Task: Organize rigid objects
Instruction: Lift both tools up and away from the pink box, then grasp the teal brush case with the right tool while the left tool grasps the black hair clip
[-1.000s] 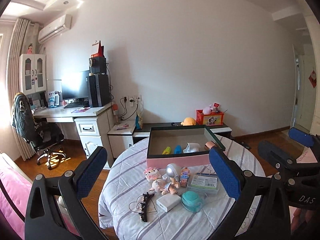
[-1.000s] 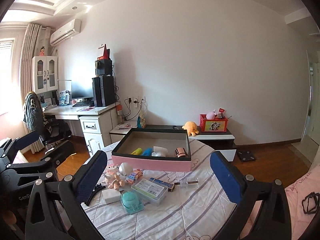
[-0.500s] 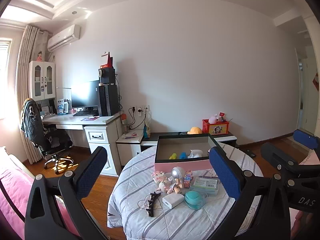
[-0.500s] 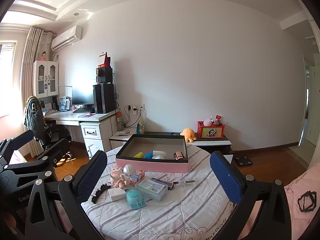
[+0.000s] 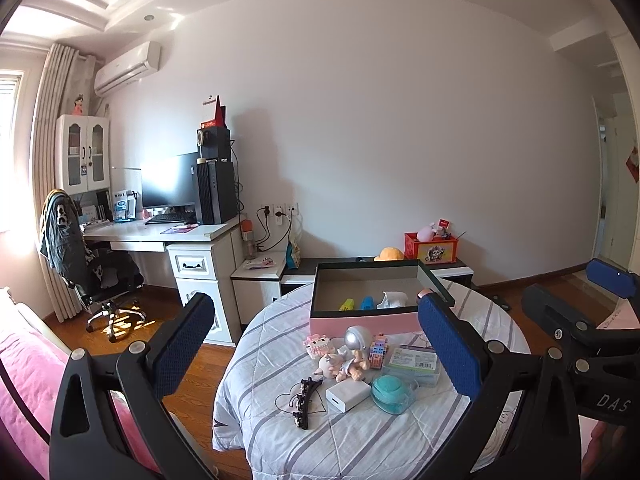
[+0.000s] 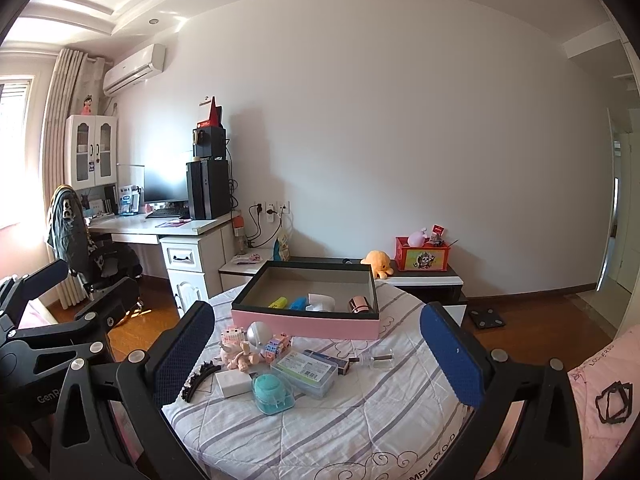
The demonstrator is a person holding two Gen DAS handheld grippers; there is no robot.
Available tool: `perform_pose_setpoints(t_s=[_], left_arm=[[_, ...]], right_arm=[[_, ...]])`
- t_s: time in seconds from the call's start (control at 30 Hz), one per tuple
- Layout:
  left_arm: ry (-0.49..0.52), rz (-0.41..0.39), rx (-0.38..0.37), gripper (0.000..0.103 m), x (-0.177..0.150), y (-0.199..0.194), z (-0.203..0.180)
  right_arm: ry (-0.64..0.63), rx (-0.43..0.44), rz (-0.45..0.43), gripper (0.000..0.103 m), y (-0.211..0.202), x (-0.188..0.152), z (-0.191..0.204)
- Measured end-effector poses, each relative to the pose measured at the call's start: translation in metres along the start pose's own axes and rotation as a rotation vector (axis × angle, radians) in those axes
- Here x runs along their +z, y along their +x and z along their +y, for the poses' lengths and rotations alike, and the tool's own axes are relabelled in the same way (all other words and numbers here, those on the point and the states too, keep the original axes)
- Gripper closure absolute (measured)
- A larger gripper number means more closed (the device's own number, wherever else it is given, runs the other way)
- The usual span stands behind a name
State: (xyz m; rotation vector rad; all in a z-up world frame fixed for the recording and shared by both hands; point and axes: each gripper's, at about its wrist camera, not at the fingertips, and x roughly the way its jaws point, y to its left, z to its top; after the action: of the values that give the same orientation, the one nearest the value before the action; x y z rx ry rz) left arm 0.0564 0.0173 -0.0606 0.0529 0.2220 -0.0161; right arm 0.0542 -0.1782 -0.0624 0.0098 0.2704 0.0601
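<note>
Toys and small boxes lay clustered on the round striped table (image 6: 360, 420), just in front of the pink storage box (image 6: 306, 322) that sat at twelve o'clock from my grippers. My left gripper (image 5: 316, 344) and right gripper (image 6: 316, 348) both hung above the near edge, jaws spread wide and empty. A teal case (image 6: 272, 392) rested beside a white charger (image 6: 234, 383), a black hair clip (image 6: 198, 378) at nine o'clock of them.

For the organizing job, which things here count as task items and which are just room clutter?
Task items: pink box; white charger block; teal round case; clear plastic case; black hair clip; silver ball toy; small dolls.

Just lying about: orange plush octopus; red toy box; desk; office chair.
</note>
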Motion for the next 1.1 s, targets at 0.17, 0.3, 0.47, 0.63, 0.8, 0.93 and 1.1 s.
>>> perform_pose_setpoints(t_s=[0.17, 0.3, 0.47, 0.63, 0.8, 0.93, 1.1], left_arm=[[0.004, 0.086, -0.025, 0.0, -0.025, 0.031, 0.001], [0.001, 0.198, -0.061, 0.0, -0.054, 0.064, 0.001], [0.012, 0.329, -0.075, 0.0, -0.088, 0.101, -0.001], [0.017, 0.405, -0.043, 0.0, -0.11, 0.124, 0.009], [0.011, 0.444, -0.013, 0.0, -0.125, 0.143, 0.024], [0.009, 0.482, -0.017, 0.0, -0.137, 0.159, 0.035], [-0.012, 0.491, -0.146, 0.0, -0.143, 0.166, 0.034]], right_arm=[[-0.008, 0.005, 0.073, 0.0, 0.025, -0.018, 0.001], [-0.01, 0.005, 0.165, 0.0, 0.055, -0.042, 0.0], [-0.006, 0.027, 0.285, 0.0, 0.094, -0.076, -0.006], [0.014, 0.079, 0.366, 0.0, 0.129, -0.1, 0.001], [0.034, 0.144, 0.422, 0.0, 0.159, -0.115, 0.014], [0.048, 0.208, 0.478, 0.015, 0.181, -0.127, 0.025], [0.018, 0.236, 0.536, 0.035, 0.203, -0.137, 0.039]])
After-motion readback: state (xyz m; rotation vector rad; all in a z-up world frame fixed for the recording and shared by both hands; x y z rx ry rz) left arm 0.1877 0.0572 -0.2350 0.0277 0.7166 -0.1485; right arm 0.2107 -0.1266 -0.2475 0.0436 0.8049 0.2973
